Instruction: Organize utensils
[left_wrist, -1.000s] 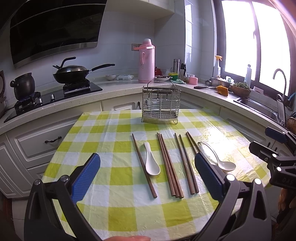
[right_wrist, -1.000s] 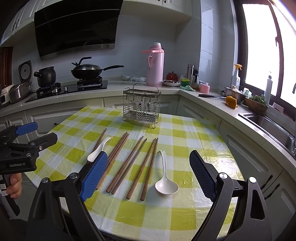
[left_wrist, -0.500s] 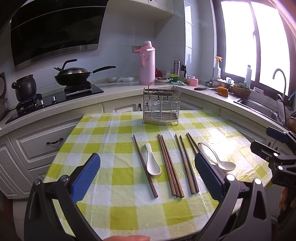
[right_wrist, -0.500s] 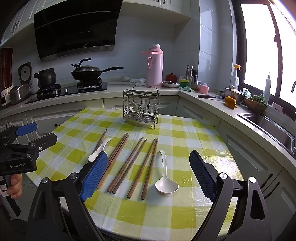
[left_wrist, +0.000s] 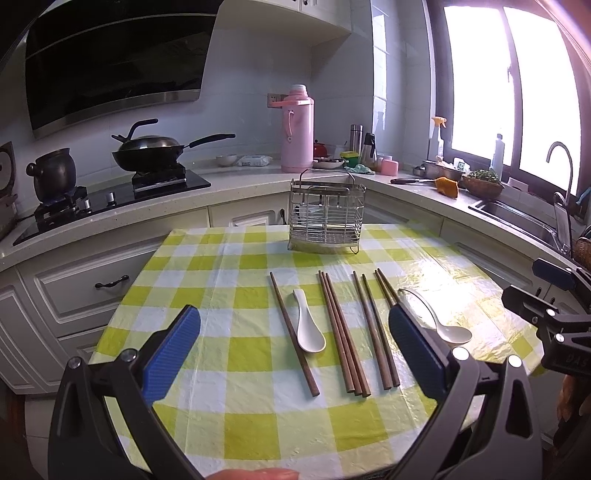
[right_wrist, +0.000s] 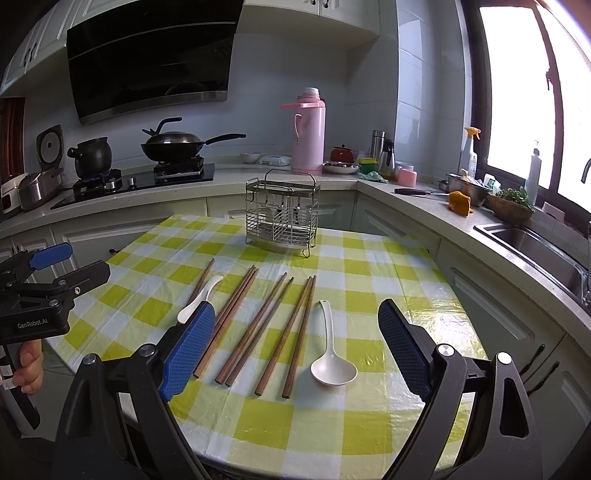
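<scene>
Right now, view by view:
Left wrist view: left gripper jaws spread wide, holding nothing, above the table's near edge.
Utensils: chopsticks and short spoon mid-table; wire caddy at the far edge.
Right wrist view: right gripper jaws wide apart, empty; ladle lies between them on the cloth.

Both wrist views face table from near edge — left, right offset

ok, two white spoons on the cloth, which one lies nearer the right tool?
The long-handled ladle spoon, at the end of the row past the last chopsticks. The short soup spoon sits among the chopsticks at the opposite end.
</scene>
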